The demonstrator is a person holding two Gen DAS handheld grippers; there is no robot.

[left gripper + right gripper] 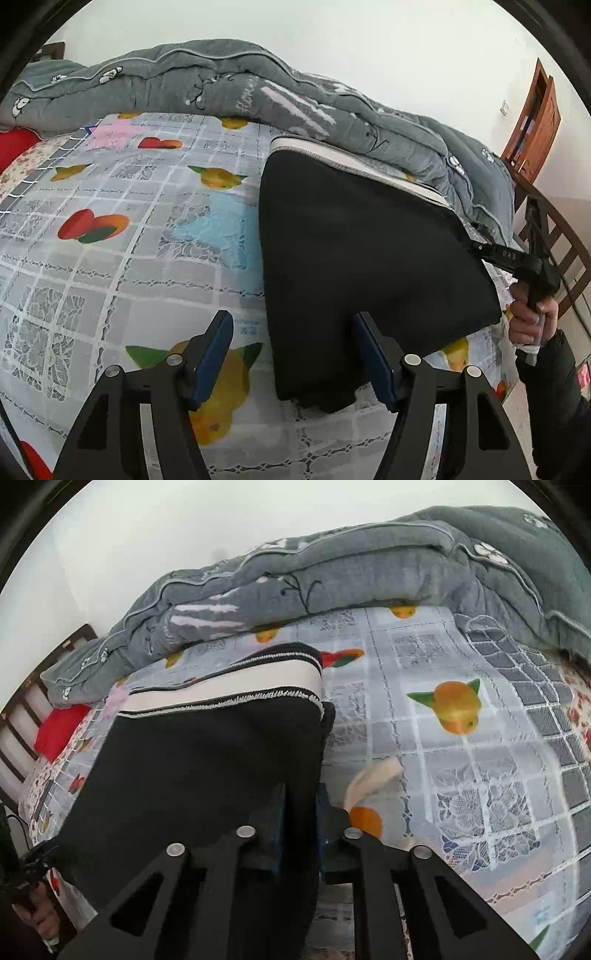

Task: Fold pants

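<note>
The black pants (351, 240) lie folded on the bed, their white striped waistband (354, 162) at the far end. My left gripper (292, 315) is open at the pants' near end. Part of that end lies between its blue pads (214, 354), against the right one, with a wide gap to the left one. My right gripper (476, 246) reaches in from the right, held by a person's hand (532, 317). In the right wrist view the right gripper (301, 790) is shut on the side edge of the pants (207, 760), with black cloth pinched between its pads.
A grey quilt (221, 81) is bunched along the far side of the bed. The fruit-print sheet (110, 240) covers the mattress. A red pillow (61, 727) lies by the slatted wooden bed end (22, 716). A wooden door (535, 122) stands at the right.
</note>
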